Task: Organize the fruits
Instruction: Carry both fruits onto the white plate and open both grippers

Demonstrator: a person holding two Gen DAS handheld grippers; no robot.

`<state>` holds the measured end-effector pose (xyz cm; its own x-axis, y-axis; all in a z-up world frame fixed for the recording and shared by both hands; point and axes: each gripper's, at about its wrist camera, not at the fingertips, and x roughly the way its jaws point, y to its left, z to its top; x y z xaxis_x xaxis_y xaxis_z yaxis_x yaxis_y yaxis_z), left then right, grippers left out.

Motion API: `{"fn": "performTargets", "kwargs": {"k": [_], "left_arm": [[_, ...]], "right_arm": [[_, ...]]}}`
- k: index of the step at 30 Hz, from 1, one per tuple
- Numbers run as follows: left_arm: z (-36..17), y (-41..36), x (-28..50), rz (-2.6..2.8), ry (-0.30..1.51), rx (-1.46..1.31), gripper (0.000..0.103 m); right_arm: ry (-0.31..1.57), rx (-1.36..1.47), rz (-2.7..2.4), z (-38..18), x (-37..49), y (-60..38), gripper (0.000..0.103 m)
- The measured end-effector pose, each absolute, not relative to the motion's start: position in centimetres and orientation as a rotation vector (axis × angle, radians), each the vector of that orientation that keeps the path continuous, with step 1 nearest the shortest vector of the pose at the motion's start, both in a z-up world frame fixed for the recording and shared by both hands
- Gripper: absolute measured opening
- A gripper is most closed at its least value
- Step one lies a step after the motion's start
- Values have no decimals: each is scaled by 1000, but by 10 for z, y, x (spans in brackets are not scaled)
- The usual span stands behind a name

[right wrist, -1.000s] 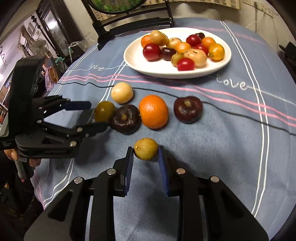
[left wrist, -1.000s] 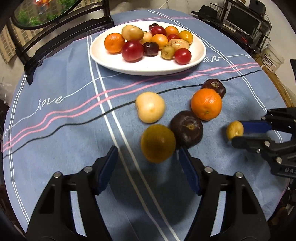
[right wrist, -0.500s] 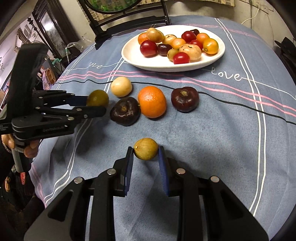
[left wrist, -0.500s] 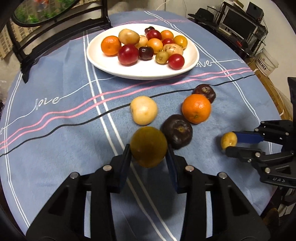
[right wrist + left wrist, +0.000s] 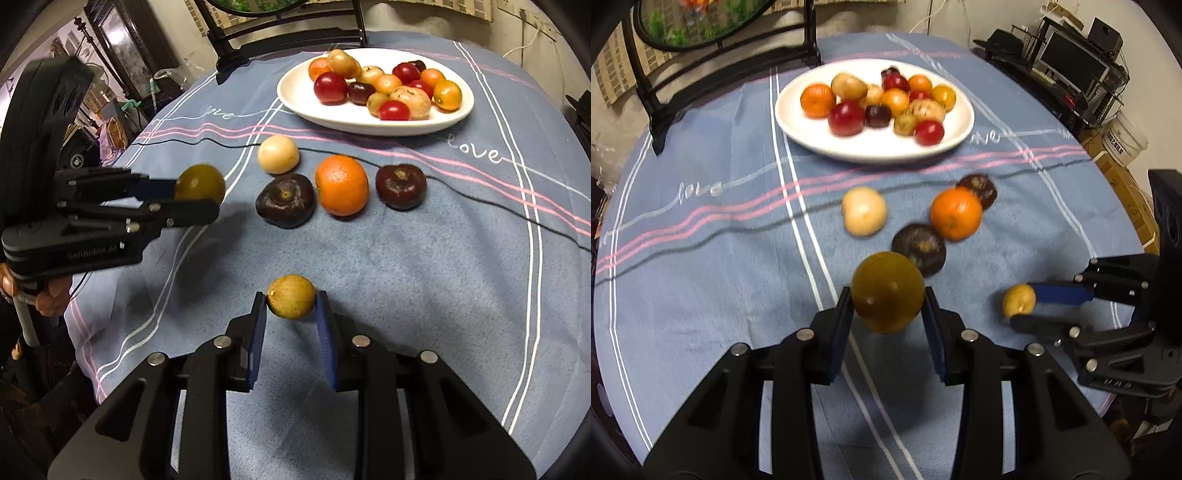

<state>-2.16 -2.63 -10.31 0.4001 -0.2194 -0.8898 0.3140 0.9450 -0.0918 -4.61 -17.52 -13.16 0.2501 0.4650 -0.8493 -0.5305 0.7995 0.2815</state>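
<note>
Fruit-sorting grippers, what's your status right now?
Left gripper shut on olive-green fruit. Right gripper shut on small yellow fruit. Four loose fruits lie before the plate.

The left hand-held gripper (image 5: 887,291) is clamping a dull olive-yellow fruit (image 5: 887,291) between its blue pads, holding it above the blue striped tablecloth (image 5: 701,240) covering the bench. Beyond it a pale yellow fruit (image 5: 864,211), a dark purple fruit (image 5: 921,246), an orange (image 5: 956,213) and a second dark fruit (image 5: 980,188) are lying loose, with a white plate (image 5: 871,144) of mixed fruits sitting farther back. At the right, the right hand-held gripper (image 5: 1021,304) is pinching a small yellow fruit (image 5: 1018,300).
</note>
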Motion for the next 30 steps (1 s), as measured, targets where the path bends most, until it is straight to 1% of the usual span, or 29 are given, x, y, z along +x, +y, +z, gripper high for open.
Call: {"fn": "performTargets", "kwargs": {"k": [9, 15, 20, 30], "left_arm": [[-51, -42, 17, -309, 999, 105, 38], [-25, -52, 43, -295, 945, 112, 38], [-18, -58, 61, -287, 934, 113, 38], [-23, -54, 98, -259, 946, 91, 38]], "right_arm": [[981, -57, 668, -74, -9, -193, 27], [908, -62, 645, -46, 24, -199, 27], [884, -59, 637, -40, 44, -202, 27], [875, -54, 633, -41, 81, -203, 27]]}}
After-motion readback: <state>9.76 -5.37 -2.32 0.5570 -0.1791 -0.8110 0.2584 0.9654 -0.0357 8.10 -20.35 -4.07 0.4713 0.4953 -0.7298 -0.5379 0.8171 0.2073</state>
